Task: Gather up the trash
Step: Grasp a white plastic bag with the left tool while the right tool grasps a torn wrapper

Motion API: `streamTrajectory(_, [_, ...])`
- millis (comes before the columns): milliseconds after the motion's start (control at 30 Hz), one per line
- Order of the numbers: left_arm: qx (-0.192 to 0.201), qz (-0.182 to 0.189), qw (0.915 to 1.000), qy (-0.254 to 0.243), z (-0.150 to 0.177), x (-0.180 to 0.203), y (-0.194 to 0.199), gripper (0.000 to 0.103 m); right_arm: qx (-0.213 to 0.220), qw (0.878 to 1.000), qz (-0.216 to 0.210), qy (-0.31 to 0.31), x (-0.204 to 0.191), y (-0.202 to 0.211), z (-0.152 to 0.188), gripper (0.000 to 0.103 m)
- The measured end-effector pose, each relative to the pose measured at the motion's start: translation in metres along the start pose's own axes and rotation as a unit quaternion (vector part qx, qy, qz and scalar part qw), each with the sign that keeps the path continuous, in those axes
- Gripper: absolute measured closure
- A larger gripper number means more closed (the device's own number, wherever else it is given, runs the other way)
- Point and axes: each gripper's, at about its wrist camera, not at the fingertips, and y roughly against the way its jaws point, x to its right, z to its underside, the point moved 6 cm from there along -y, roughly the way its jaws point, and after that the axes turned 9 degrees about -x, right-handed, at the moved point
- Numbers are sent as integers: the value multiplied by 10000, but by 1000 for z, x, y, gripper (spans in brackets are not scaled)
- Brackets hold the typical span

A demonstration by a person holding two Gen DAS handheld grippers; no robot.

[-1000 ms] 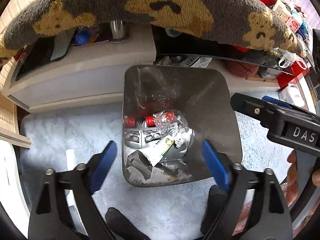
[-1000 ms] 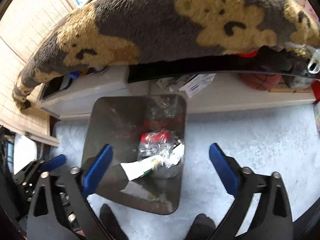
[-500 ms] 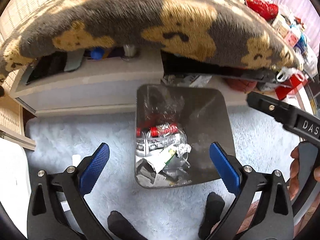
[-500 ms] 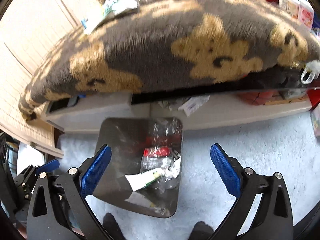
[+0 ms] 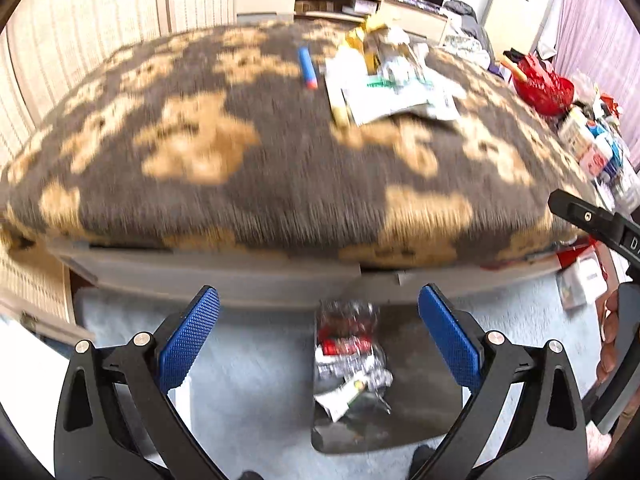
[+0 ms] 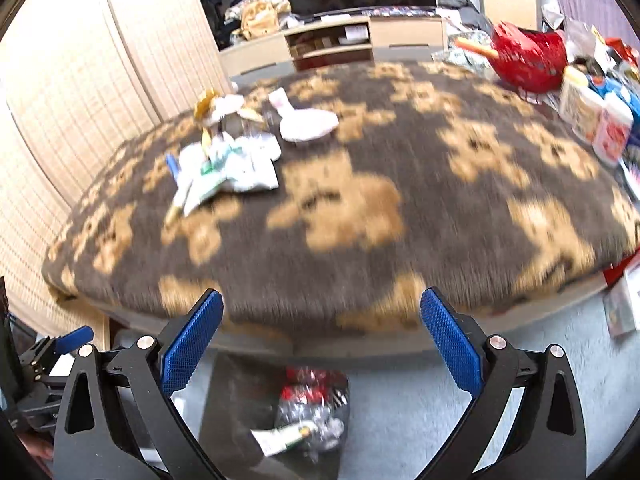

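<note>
Both the left gripper (image 5: 318, 334) and the right gripper (image 6: 322, 336) gape wide with nothing between their blue pads. A heap of crumpled white wrappers (image 5: 384, 80) lies on the brown bear-patterned blanket (image 5: 280, 168). On the pale carpet (image 5: 248, 380) below sits the dark grey square bin (image 5: 424, 360), holding crushed bottles and packaging.
</note>
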Motion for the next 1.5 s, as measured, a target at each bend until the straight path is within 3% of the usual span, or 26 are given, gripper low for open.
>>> streamTrajectory(267, [313, -153, 9994, -61, -61, -13, 4, 9, 226, 9992, -183, 256, -35, -14, -61, 4])
streamTrajectory(500, [328, -176, 9991, -203, -101, -15, -9, 9, 292, 9982, -275, 440, -67, -43, -106, 5])
streamTrajectory(667, [264, -132, 9991, -290, -117, -13, -23, 9, 193, 9961, -575, 638, -91, -65, -127, 36])
streamTrajectory(800, [234, -125, 9990, -369, -128, -11, -33, 9, -2, 9941, -669, 856, -107, -84, -133, 39])
streamTrajectory(933, [257, -59, 9989, -392, -138, -10, -37, 11, -187, 9933, -283, 1103, -107, -104, -130, 39])
streamTrajectory(1000, [288, -44, 9987, -421, -143, -8, -39, 13, -280, 9938, -197, 1056, -99, -112, -130, 52])
streamTrajectory(1067, [299, -20, 9986, -445, -149, -6, -42, 16, -305, 9940, -192, 1029, -93, -116, -131, 73])
streamTrajectory(1167, [315, 14, 9983, -491, -158, 0, -48, 23, -212, 9954, -288, 889, -81, -112, -135, 81])
streamTrajectory(1433, [450, 161, 9963, -709, -187, 23, -57, 39, -65, 9969, -372, 690, -60, -101, -147, 82])
streamTrajectory(1500, [411, 181, 9962, -746, -193, 28, -65, 50, -50, 9967, -399, 699, -58, -98, -146, 82])
